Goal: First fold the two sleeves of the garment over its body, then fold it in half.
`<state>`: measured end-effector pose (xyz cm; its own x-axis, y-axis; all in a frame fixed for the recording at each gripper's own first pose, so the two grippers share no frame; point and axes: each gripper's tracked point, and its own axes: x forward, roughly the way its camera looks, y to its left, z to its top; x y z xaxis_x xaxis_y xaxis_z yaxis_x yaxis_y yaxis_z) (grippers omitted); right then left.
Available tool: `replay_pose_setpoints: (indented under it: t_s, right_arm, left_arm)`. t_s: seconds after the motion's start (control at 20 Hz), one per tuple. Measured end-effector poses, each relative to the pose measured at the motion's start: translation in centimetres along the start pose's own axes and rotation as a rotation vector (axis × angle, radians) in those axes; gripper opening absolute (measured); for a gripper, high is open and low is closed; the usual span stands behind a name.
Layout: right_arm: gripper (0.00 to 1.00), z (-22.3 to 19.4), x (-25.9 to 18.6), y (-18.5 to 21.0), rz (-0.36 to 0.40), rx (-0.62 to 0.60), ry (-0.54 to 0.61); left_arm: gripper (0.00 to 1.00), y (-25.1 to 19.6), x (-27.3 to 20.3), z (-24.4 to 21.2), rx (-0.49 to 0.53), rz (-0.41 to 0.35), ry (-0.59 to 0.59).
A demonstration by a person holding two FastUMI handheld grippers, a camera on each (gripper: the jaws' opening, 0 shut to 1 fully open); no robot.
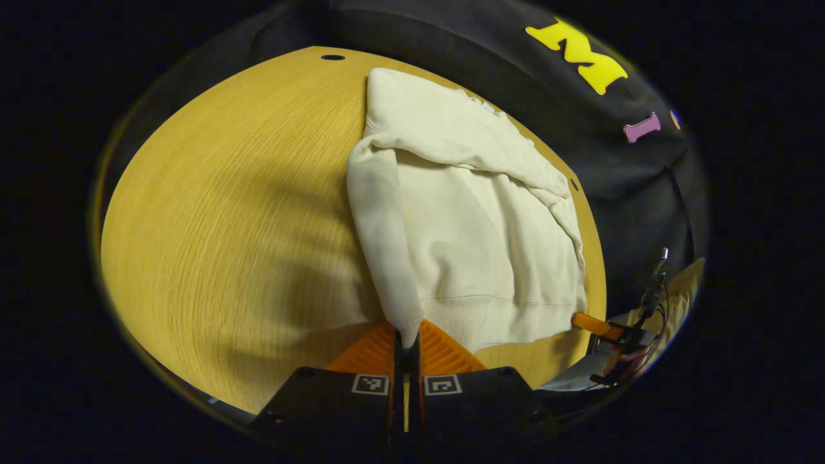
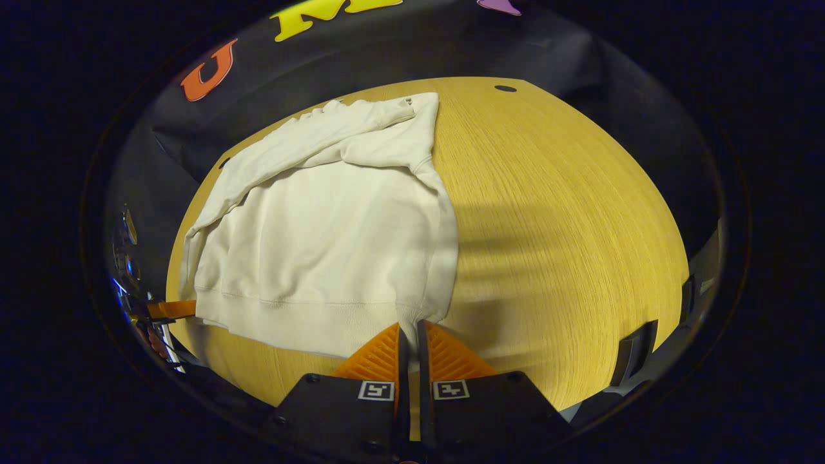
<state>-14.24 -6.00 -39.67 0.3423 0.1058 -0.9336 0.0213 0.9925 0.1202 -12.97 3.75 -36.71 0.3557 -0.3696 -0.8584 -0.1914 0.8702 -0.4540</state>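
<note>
A cream sweatshirt (image 1: 477, 245) lies flat on the wooden table (image 1: 225, 225), hem toward me and collar at the far end. One sleeve (image 1: 380, 225) runs down its side, and my left gripper (image 1: 407, 338) is shut on that sleeve's cuff. In the right gripper view the sweatshirt (image 2: 322, 245) has its other sleeve (image 2: 445, 258) lying along the opposite side. My right gripper (image 2: 410, 335) is shut on that sleeve's end by the hem corner. Each view shows the other gripper's orange finger at the far hem corner: the right gripper (image 1: 596, 324) and the left gripper (image 2: 171, 309).
Bare tabletop (image 2: 567, 225) stretches out beside the garment on both sides. Small dark holes (image 1: 332, 57) (image 2: 505, 88) mark the table's far corners. A black bracket (image 2: 635, 351) sits at the table's near edge. Cables and a hand (image 1: 644, 316) are behind the right gripper.
</note>
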Motion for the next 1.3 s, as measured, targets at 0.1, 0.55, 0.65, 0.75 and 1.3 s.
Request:
replay_pose_setpoints:
  t_s: [0.1,0.55,0.65,0.75,1.3]
  right_arm:
    - [0.01,-0.1,0.1,-0.1,0.009,0.031,0.006]
    - [0.0,2.1,-3.2,0.2,0.098,0.126,-0.016]
    - [0.01,3.4,-4.3,0.6,0.12,0.131,-0.044]
    - [0.0,5.0,-5.4,1.1,0.14,0.131,-0.082]
    - [0.0,19.6,-10.5,4.4,0.242,0.117,-0.317]
  left_arm:
    - [0.04,0.2,-0.4,-0.3,-0.031,-0.008,0.014]
    - [0.04,-1.0,-4.1,-0.4,0.066,-0.038,0.011]
    - [0.04,-1.9,-5.5,-0.3,0.123,-0.046,-0.007]
    - [0.03,-3.2,-7.1,0.7,0.196,-0.053,-0.047]
    - [0.04,-8.2,-13.2,12.7,0.355,-0.044,-0.237]
